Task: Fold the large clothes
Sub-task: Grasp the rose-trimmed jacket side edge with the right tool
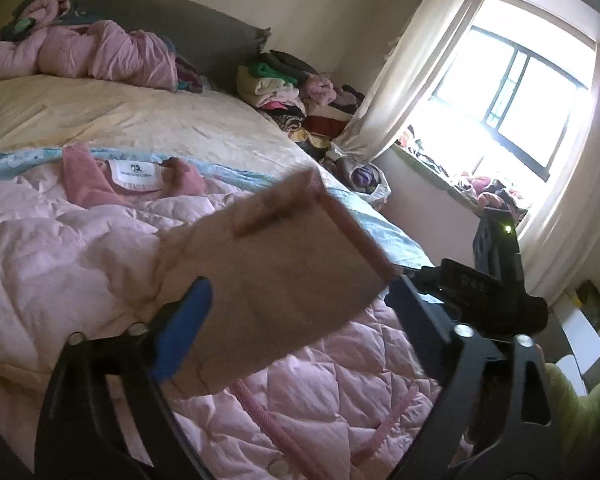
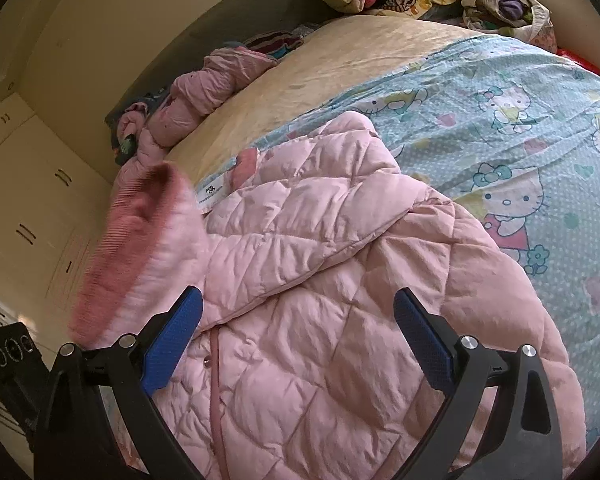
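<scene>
A pink quilted jacket (image 2: 340,264) lies spread on the bed, its collar and white label (image 1: 134,174) toward the headboard. In the left wrist view, one sleeve with a ribbed cuff (image 1: 284,264) is up in the air, blurred, between the wide-apart fingers of my left gripper (image 1: 296,312); I cannot tell whether it touches the blue pads (image 1: 180,332). The same sleeve shows at the left of the right wrist view (image 2: 140,248). My right gripper (image 2: 300,336) is open and empty just above the jacket's front. It also shows in the left wrist view (image 1: 496,256).
The bed has a cream sheet (image 1: 140,116) and a light-blue cartoon-print sheet (image 2: 520,140). A crumpled pink garment (image 1: 100,52) lies by the grey headboard. A heap of clothes (image 1: 300,96) stands beside the bed near the window (image 1: 512,100). Wardrobe doors (image 2: 28,208) are left.
</scene>
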